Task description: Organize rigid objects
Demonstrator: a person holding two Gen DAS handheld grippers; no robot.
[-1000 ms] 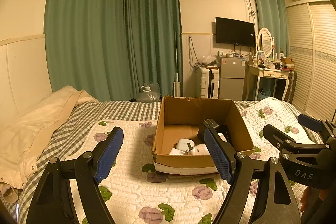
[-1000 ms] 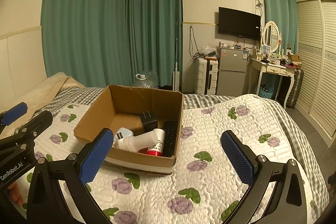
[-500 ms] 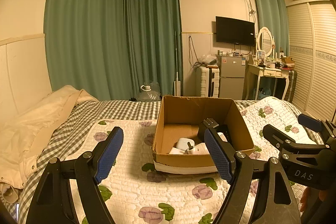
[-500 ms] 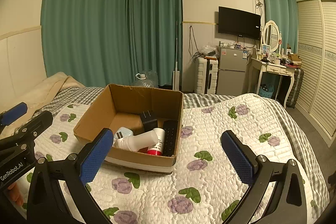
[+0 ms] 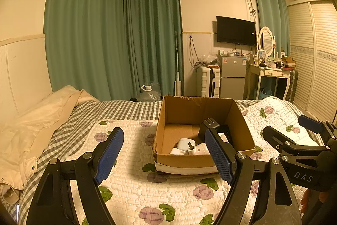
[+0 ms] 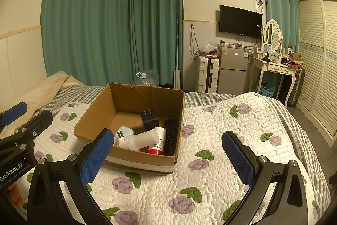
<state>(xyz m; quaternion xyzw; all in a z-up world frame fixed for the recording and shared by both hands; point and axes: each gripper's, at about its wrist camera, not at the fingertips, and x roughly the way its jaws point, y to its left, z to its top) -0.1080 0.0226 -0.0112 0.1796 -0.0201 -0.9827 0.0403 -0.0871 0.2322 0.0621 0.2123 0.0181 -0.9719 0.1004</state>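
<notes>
An open cardboard box (image 5: 179,113) (image 6: 126,98) sits on the floral quilt on the bed. In it lie a white bottle (image 6: 140,139), a red-and-white tube (image 6: 158,143), a black remote (image 6: 171,136), a black charger (image 6: 149,118) and a white plug adapter (image 6: 124,132) (image 5: 185,143). My left gripper (image 5: 164,153) is open and empty, in front of the box. My right gripper (image 6: 168,153) is open and empty, held in front of the box's right corner. Each gripper shows at the edge of the other's view.
The quilt (image 6: 231,140) covers the bed over a checked sheet (image 5: 115,109). A cream duvet (image 5: 31,119) lies at the left. Beyond the bed stand a suitcase (image 6: 207,74), a small fridge (image 6: 231,69), a dressing table (image 6: 273,69) and a wardrobe (image 6: 316,56).
</notes>
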